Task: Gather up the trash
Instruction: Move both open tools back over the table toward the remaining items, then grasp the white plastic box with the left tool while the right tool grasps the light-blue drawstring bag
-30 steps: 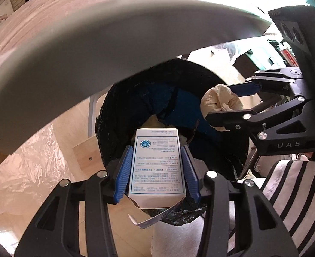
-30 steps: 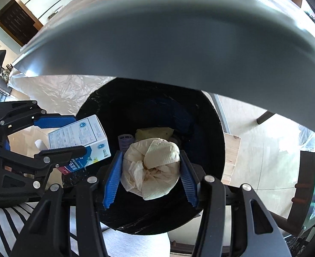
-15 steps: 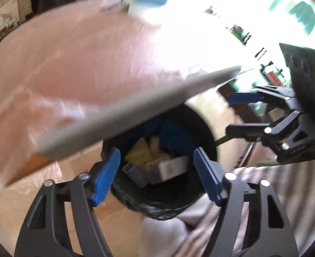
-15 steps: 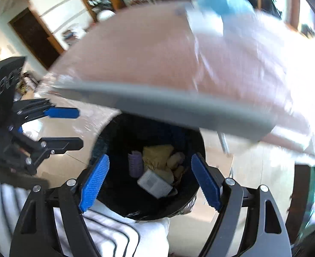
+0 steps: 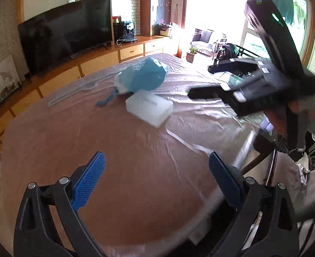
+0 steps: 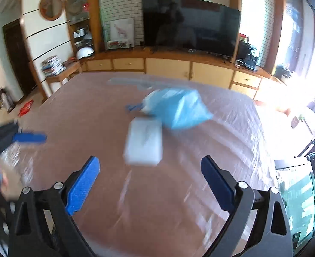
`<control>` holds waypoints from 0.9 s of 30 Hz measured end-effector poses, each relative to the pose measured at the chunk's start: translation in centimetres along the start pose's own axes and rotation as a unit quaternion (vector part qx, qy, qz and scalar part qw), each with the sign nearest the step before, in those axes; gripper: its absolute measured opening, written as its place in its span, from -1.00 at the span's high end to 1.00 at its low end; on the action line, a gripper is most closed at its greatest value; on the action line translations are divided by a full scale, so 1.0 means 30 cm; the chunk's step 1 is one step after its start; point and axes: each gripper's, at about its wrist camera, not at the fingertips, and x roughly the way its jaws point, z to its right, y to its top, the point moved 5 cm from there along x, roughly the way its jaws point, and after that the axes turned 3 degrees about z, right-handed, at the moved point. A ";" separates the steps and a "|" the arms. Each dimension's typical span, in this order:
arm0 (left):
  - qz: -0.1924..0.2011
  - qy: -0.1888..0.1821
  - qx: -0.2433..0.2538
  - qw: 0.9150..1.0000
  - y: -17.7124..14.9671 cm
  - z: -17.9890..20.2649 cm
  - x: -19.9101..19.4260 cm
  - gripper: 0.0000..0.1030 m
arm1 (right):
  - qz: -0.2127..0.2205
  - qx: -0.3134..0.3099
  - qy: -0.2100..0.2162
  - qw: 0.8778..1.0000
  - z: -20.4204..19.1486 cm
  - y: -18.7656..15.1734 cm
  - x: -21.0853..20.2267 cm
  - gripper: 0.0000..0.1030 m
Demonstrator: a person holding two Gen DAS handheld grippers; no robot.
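The black bin that filled both views a second ago is gone; 1 plastic-covered table [image 5: 136, 182] fills them. On it lie 1 blue bag [image 5: 144, 78] and 1 white box [image 5: 149, 108], touching. The left gripper [image 5: 157, 177] and right gripper [image 6: 150, 177], jaws just opened, are released, the carton and tissue gone.

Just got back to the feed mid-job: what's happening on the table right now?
A person is working two handheld grippers above the plastic-covered table. The left gripper and right gripper have just been opening and both stand wide apart with nothing between them. A white box and a blue bag lie touching at the table's middle, along with a clear hanger, none being touched.
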 end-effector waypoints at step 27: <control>-0.077 -0.053 0.055 0.994 0.152 -0.085 0.436 -0.90 | -0.157 -0.055 0.123 0.978 0.158 0.194 0.565 -0.68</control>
